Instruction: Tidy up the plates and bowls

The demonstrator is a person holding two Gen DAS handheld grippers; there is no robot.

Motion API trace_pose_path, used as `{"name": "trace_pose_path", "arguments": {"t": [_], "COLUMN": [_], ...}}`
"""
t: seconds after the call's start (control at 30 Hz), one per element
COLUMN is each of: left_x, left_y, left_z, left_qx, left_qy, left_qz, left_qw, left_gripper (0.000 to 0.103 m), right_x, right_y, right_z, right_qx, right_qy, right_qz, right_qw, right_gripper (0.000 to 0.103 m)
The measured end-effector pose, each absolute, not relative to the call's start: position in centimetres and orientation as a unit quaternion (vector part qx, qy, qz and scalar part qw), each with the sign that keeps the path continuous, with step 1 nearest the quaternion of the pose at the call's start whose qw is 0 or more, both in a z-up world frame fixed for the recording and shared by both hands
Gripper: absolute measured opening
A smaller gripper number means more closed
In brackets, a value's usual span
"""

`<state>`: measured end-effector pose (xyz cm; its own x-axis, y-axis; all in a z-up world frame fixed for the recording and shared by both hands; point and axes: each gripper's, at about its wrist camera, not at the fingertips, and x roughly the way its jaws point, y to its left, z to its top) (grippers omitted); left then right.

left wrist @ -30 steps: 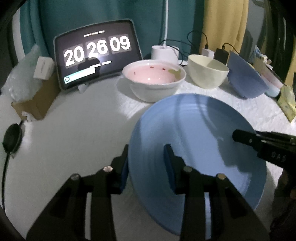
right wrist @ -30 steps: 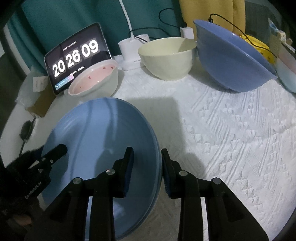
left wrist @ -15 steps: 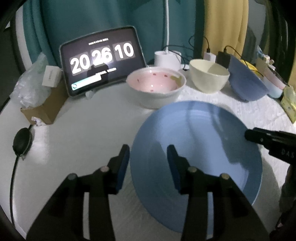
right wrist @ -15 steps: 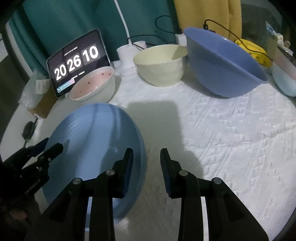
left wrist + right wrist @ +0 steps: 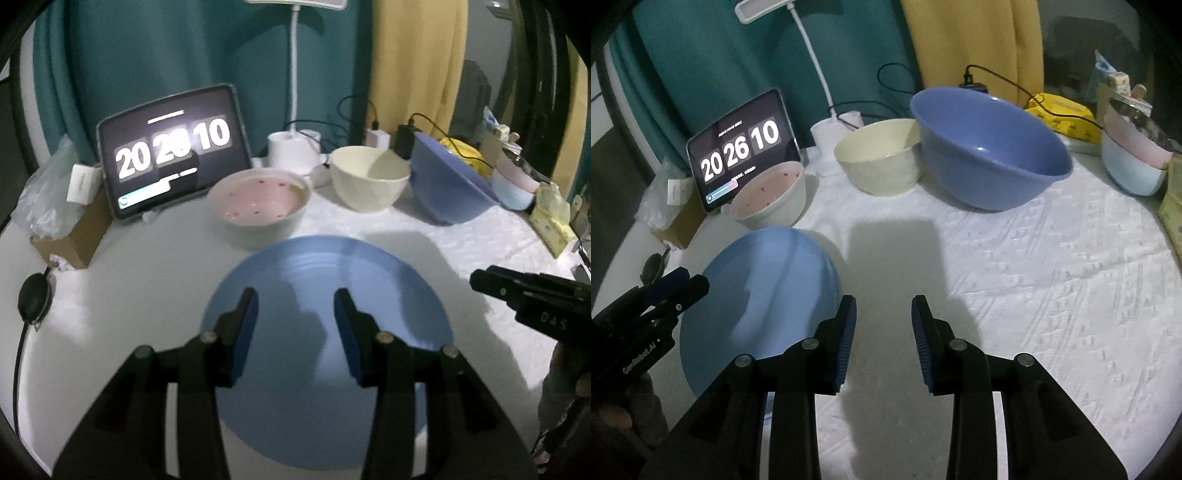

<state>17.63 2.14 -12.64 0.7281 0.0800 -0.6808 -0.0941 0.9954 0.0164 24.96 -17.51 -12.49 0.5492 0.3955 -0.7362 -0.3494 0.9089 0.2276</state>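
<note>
1. Both pairs of jaws stand apart with nothing gripped: my left gripper point(image 5: 295, 306) has just been opening, and only the air above the blue plate point(image 5: 369, 288) shows between its blue pads; my right gripper point(image 5: 882, 314) is parted over bare cloth.
2. From the left wrist I see the blue plate lying flat on the white tablecloth point(image 5: 147, 277), under my left fingers and free of them.
3. From the right wrist the same plate point(image 5: 768, 288) lies left of my right gripper, its edge near the left pad but not between the pads.
4. Behind the plate stands a pink-lined white bowl point(image 5: 258, 210) with red specks, just beyond its far rim.
5. To the right of that bowl sit a cream bowl point(image 5: 369, 181), then a large blue bowl point(image 5: 990, 147), tilted, close against the cream one.
6. Farther right is a pale blue bowl point(image 5: 1130, 166) with a pink one nested inside.
7. A tablet point(image 5: 170, 155) showing a clock leans at the back left, beside a cardboard box point(image 5: 74, 240).
8. A white lamp base point(image 5: 291, 151) stands behind the bowls.
</note>
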Motion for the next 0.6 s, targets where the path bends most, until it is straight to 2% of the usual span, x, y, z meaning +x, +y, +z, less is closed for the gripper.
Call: {"name": "trace_pose_path", "arguments": {"t": [0.6], "left_x": [19.1], "left_y": [-4.2], "left_z": [-12.9], "left_qx": [0.015], "left_qy": [0.381], "left_qz": [-0.001], "left_qw": [0.925], "left_gripper": [0.045], "right_x": [25.3], "right_y": [-22.6], "right_z": [-12.5], "right_qx": [0.053], "right_qy": [0.418], "right_qz": [0.186], "right_qw": [0.887], "right_gripper": [0.033]}}
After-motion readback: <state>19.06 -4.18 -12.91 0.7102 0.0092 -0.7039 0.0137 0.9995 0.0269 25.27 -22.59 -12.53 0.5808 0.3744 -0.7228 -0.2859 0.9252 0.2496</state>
